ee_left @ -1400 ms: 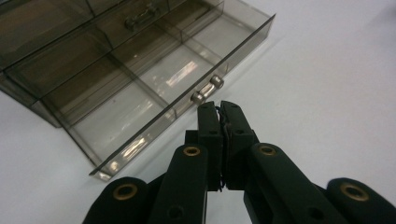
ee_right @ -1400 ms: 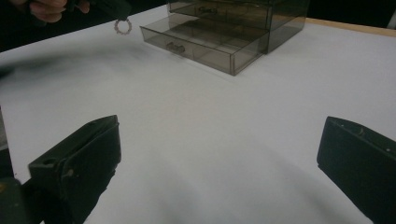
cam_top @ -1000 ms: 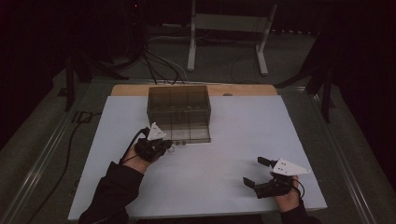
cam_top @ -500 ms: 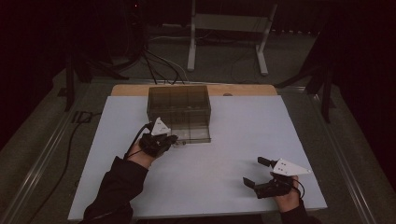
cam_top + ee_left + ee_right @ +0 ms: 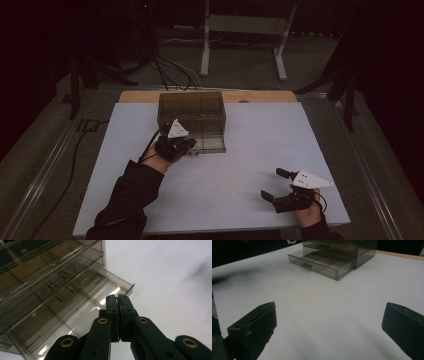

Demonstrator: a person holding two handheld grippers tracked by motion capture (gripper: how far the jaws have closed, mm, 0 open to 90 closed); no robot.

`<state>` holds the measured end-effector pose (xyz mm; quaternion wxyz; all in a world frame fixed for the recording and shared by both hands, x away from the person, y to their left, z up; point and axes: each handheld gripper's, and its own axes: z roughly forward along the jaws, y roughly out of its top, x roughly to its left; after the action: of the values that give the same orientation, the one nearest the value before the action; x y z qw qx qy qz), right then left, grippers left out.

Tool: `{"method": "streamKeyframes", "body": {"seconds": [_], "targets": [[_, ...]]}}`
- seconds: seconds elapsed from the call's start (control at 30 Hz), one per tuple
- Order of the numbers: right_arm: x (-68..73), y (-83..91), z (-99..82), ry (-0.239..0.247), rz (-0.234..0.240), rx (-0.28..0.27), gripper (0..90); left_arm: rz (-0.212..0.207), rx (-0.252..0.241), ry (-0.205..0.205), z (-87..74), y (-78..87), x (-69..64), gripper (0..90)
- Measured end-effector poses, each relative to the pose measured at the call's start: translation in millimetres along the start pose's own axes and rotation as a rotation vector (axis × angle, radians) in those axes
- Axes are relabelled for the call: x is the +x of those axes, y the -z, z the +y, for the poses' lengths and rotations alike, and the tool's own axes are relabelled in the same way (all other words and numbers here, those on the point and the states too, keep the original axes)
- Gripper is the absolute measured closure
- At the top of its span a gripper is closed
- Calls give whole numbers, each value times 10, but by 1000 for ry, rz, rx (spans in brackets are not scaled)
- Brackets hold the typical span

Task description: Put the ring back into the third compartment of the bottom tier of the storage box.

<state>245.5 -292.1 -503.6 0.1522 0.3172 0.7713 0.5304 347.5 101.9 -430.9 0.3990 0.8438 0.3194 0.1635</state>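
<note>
A see-through smoky drawer box (image 5: 191, 116) is sitting on the white surface (image 5: 240, 165), close to the far edge and a bit to the left of the middle. Its drawer fronts are facing the near edge, toward the person. The bottom drawer (image 5: 322, 263) is sticking out toward the near edge, and its long side is running left to right. Thin walls are splitting this drawer into small parts, and these parts are looking empty. The drawers above it are staying shut, with little handles (image 5: 58, 281) on their fronts.

The left gripper (image 5: 118, 301) is hovering just over the open drawer, at its near left corner, and its jaws are pressed together with nothing between them. The right gripper (image 5: 276, 185) is resting near the near right corner of the surface, well apart from the box, and its jaws are spread wide.
</note>
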Motion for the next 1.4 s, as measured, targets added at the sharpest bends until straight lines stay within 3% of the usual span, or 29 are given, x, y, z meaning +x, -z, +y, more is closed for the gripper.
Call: {"method": "streamKeyframes", "body": {"seconds": [1.0, 1.4], "targets": [[5, 8, -3, 4, -1, 1, 0, -24, -49, 10, 227, -241, 10, 898], [6, 13, -4, 3, -2, 0, 0, -6, -92, 25, 301, -320, 39, 898]]}}
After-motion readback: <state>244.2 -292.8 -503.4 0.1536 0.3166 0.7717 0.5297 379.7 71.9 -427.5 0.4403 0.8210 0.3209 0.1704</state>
